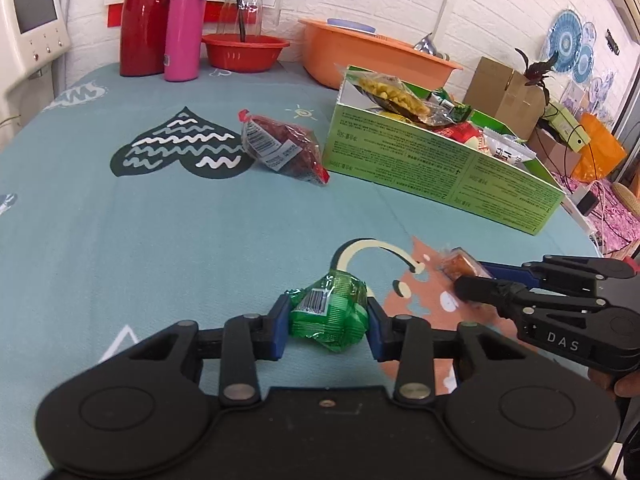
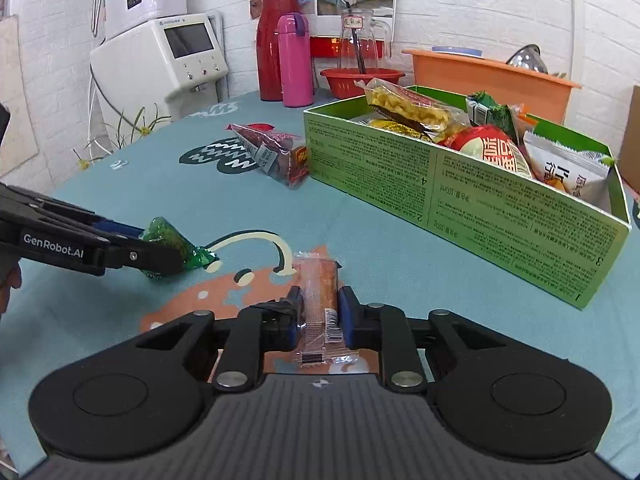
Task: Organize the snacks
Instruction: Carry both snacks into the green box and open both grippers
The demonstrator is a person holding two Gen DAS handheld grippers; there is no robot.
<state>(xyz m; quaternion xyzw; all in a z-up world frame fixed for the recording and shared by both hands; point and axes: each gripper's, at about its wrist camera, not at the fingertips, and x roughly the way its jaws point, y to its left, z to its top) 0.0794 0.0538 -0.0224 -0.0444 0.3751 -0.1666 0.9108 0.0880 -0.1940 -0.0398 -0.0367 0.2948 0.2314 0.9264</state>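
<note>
Crinkly foil is the risk: the left gripper (image 1: 328, 326) has its jaws closed on the green pack (image 1: 330, 316) w/ only a side pinch, and the right gripper (image 2: 319, 316) is clamped on the clear-wrapped bar (image 2: 320, 300), both low over the tabletop (image 1: 160, 232), so either could slip out en route to the box (image 2: 460, 184). Count: 2 grippers, 2 held snacks, 1 red bag (image 1: 282, 148) loose beside the box, approx 5-6 packs already inside.
</note>
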